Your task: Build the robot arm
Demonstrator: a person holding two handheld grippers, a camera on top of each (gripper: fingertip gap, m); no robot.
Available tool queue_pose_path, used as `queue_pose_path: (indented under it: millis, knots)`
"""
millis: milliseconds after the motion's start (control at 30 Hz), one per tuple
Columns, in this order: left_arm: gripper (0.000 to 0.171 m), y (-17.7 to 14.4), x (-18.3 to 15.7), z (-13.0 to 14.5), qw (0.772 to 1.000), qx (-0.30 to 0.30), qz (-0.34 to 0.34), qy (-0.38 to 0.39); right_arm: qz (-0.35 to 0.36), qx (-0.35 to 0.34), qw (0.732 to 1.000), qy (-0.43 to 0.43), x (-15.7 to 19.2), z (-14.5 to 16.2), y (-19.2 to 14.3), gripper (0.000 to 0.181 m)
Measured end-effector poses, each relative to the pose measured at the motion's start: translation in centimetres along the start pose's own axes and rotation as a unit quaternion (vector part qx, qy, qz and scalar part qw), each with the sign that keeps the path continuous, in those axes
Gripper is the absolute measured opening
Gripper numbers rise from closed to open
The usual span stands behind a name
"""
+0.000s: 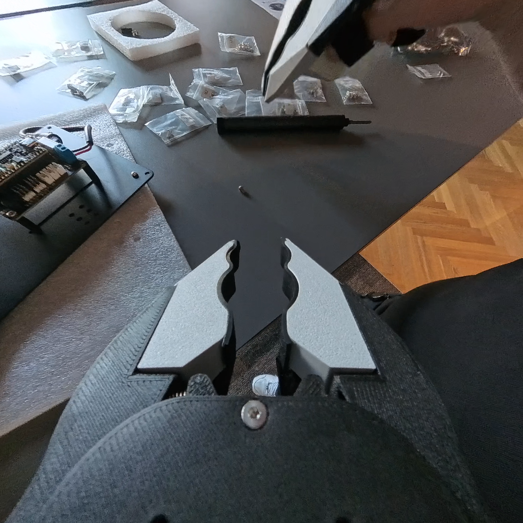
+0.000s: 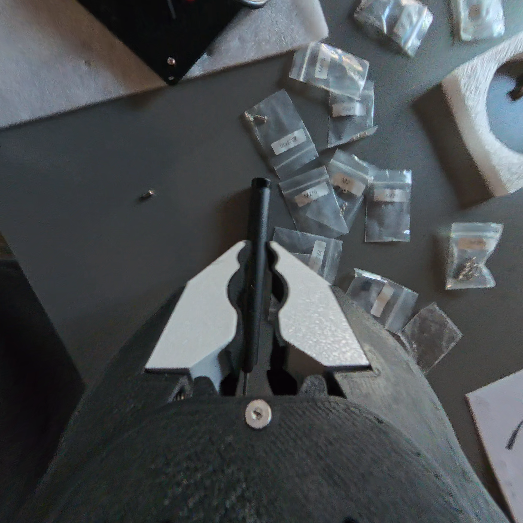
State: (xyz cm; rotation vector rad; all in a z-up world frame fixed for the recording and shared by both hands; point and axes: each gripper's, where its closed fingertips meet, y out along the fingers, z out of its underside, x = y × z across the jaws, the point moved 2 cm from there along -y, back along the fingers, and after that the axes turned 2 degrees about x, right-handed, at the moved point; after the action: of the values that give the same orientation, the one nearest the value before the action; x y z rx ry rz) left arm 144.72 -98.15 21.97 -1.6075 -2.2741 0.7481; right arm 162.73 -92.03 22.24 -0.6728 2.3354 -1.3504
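Note:
My left gripper [image 1: 260, 244] is open and empty, low over the dark table [image 1: 283, 226] near its front edge. A small loose screw [image 1: 243, 192] lies on the table just ahead of it and also shows in the right wrist view [image 2: 147, 194]. A black screwdriver [image 1: 283, 124] lies flat on the table farther off. My right gripper [image 2: 258, 244] hovers over the screwdriver [image 2: 259, 209], which shows through the narrow gap between its fingers. In the left wrist view the right gripper's tips [image 1: 267, 94] stand above the screwdriver, not on it.
Several small clear bags of hardware [image 1: 218, 93] lie scattered behind the screwdriver [image 2: 283, 135]. A white foam block with a round hole [image 1: 144, 31] lies at the back. A circuit board [image 1: 36, 175] on a black plate [image 1: 121, 169] rests on a grey foam mat [image 1: 85, 283]. Wooden floor [image 1: 452, 215] shows past the table edge. Spacing between my two grippers at the tips: around 20 cm.

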Motion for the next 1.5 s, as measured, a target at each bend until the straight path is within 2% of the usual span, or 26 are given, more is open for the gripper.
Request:
queue_pose_path:
  millis: [33, 67, 167, 233, 367, 433, 567, 667, 733, 900, 1033, 1167, 1333, 1500]
  knots:
    - [0.028, 0.2, -0.2, -0.1, 1.0, 0.0, 0.001, 0.0, -0.016, 0.012, 1.0, 0.016, 0.0, 0.3, 0.1, 0.027]
    - [0.028, 0.4, -0.3, -0.2, 1.0, 0.0, 0.0, 0.0, -0.028, 0.026, 0.999, 0.02, 0.1, 0.6, 0.4, 0.029]
    - [0.028, 1.6, -0.1, -0.5, 1.0, 0.006, -0.016, -0.011, -0.024, 0.076, 0.997, -0.013, 0.1, 1.7, 2.0, 0.028]
    - [0.029, 2.7, 0.4, -0.8, 0.999, 0.01, -0.029, -0.039, -0.049, 0.112, 0.992, -0.023, 0.9, 2.2, 2.8, 0.02]
    - [0.031, 5.1, 1.0, -1.4, 0.993, 0.038, -0.058, -0.097, -0.071, 0.122, 0.989, -0.047, 1.2, 1.6, 3.1, 0.016]
    - [0.024, 6.1, 1.0, -2.1, 0.991, 0.053, -0.079, -0.093, -0.1, 0.116, 0.987, -0.047, 1.3, 1.5, 2.8, 0.016]
    - [0.019, 7.2, 1.5, -2.6, 0.982, 0.091, -0.148, -0.068, -0.163, 0.051, 0.985, -0.023, 0.4, 0.0, 0.6, 0.016]
    - [0.019, 8.4, 1.2, -1.8, 0.976, 0.134, -0.16, -0.069, -0.208, -0.017, 0.978, 0.001, -0.8, -1.6, -1.5, 0.016]
    - [0.016, 8.8, 1.3, -1.9, 0.973, 0.135, -0.175, -0.067, -0.232, -0.066, 0.97, 0.01, -1.5, -2.8, -3.0, 0.016]
    - [0.003, 9.1, 1.5, -2.1, 0.964, 0.16, -0.205, -0.057, -0.252, -0.17, 0.952, 0.01, -3.3, -6.1, -5.6, 0.016]
    - [0.001, 9.2, 1.5, -2.1, 0.963, 0.163, -0.216, -0.021, -0.273, -0.254, 0.928, 0.016, -4.5, -9.1, -7.6, 0.015]
    - [0.0, 9.4, 1.7, -2.5, 0.971, 0.114, -0.21, -0.01, -0.308, -0.308, 0.899, 0.042, -5.3, -11.3, -8.6, 0.015]
    - [0.0, 8.9, 1.1, -6.0, 0.977, -0.033, -0.207, 0.029, -0.35, -0.332, 0.874, 0.053, -4.4, -12.3, -9.8, 0.015]
    - [0.0, 7.7, 0.1, -9.2, 0.965, -0.153, -0.207, 0.045, -0.394, -0.341, 0.851, 0.059, -2.9, -12.7, -11.6, 0.015]
